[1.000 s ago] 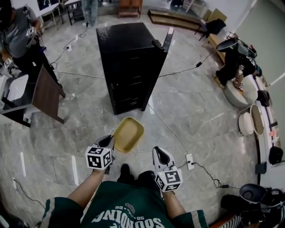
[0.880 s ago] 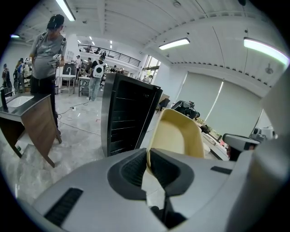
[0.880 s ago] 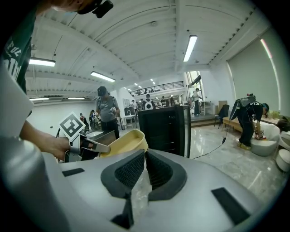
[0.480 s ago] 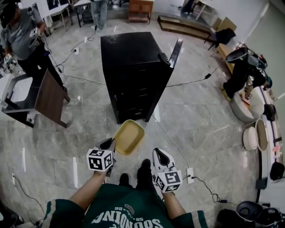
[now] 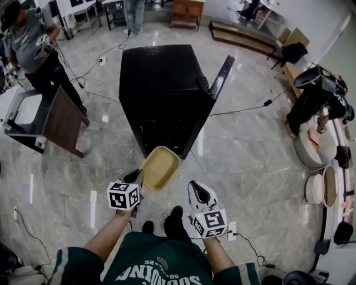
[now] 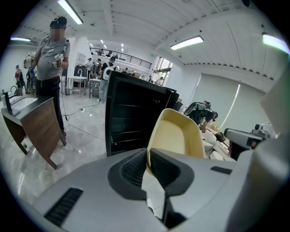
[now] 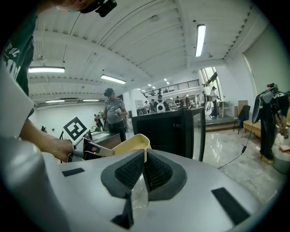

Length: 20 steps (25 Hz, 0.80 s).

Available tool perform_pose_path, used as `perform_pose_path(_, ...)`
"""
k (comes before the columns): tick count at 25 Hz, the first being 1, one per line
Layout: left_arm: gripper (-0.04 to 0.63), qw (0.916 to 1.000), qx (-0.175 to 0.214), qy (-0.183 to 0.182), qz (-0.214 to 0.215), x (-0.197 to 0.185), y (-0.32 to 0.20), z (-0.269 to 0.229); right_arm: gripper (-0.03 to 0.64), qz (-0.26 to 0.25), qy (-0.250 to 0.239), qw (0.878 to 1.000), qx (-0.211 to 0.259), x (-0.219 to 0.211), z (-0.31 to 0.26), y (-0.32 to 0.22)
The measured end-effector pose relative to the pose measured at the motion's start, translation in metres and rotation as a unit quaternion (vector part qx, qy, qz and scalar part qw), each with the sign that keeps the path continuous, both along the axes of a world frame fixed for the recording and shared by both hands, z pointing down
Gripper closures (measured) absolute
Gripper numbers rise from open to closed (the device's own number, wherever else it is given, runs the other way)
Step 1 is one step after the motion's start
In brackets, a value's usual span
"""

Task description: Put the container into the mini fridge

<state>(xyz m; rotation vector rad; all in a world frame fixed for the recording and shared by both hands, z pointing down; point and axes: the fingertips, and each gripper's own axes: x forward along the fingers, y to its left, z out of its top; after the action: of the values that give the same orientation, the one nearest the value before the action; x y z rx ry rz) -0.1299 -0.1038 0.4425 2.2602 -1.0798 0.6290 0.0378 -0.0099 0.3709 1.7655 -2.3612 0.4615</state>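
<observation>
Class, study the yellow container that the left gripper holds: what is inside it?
Nothing shows inside the yellow container: only its bare floor. The left gripper covers the rim corner that its jaws pinch.

Large open hall, set up as a test lab. Polished stone floor (image 5: pixel 250 145) crossed by loose cables (image 5: pixel 239 110), power strip (image 5: pixel 231 230) at lower centre. Mini fridge (image 5: pixel 161 83) alone mid-floor. Second person (image 5: pixel 30 47) upper left holding marker cubes (image 5: pixel 40 40). Desks (image 5: pixel 75 11) along top edge. Strip lights (image 6: pixel 186 42) on white ceiling.
</observation>
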Motion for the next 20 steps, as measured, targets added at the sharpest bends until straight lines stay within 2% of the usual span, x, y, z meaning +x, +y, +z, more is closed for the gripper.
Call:
perform_pose_path(5,0.563,0.9999,0.0,-0.012,-0.01,0.025,-0.021,0.005,0.58,-0.047,0.027,0.998,0.009,0.028,-0.003,-0.026)
perform_pose_path(10,0.563,0.9993,-0.004,-0.017,-0.032,0.044,-0.042,0.017,0.58,-0.062,0.032,0.997,0.017,0.058,0.003,-0.051)
perform_pose_path(15,0.563,0.9984,-0.013,-0.018,-0.053,0.053,-0.059,0.039,0.58,-0.08,0.025,0.996,0.028,0.064,0.01,-0.077)
perform_pose_path(20,0.563,0.9984,-0.021,-0.024,-0.048,0.061,-0.077,0.07,0.58,-0.094,0.015,0.995,0.019,0.057,0.034,-0.095)
